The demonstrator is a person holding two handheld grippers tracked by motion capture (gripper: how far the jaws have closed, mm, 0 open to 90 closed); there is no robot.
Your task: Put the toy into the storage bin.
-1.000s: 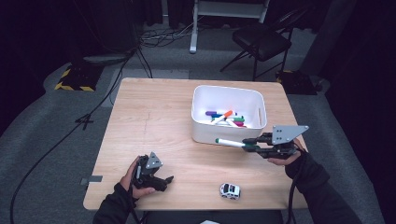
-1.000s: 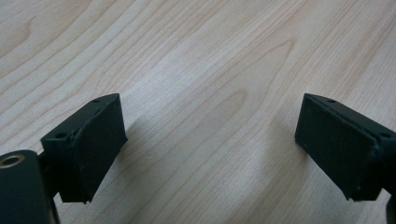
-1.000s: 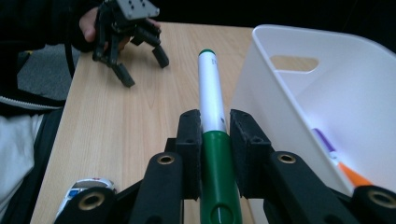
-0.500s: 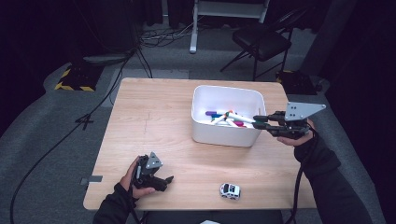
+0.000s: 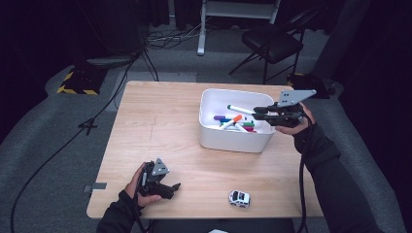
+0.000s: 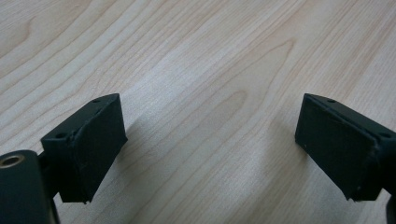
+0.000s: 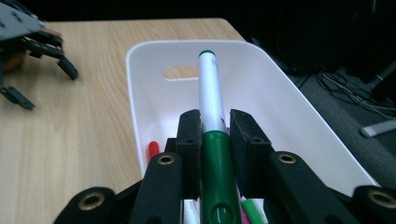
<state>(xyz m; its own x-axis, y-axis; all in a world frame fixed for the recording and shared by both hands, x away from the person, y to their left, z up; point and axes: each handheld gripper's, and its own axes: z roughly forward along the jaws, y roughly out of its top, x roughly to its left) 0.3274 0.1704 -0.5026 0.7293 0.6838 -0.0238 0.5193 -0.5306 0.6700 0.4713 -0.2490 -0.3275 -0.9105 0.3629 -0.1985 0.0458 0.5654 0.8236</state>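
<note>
A light wooden table (image 5: pixel 160 121) stands in a dark room, a white bin (image 5: pixel 233 141) of markers near its right edge. My right gripper (image 5: pixel 262 112) clamps a green-capped marker (image 7: pixel 211 116) above the bin's interior, its long axis in line with the jaws. My left gripper (image 5: pixel 170 188) rests well apart, jaws spread and empty.

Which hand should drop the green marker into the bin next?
Right. The right gripper is shut on the green marker and holds it over the white bin, so it likely only needs to lower and open. The left gripper sits open and empty on the table, well away from the bin.
</note>
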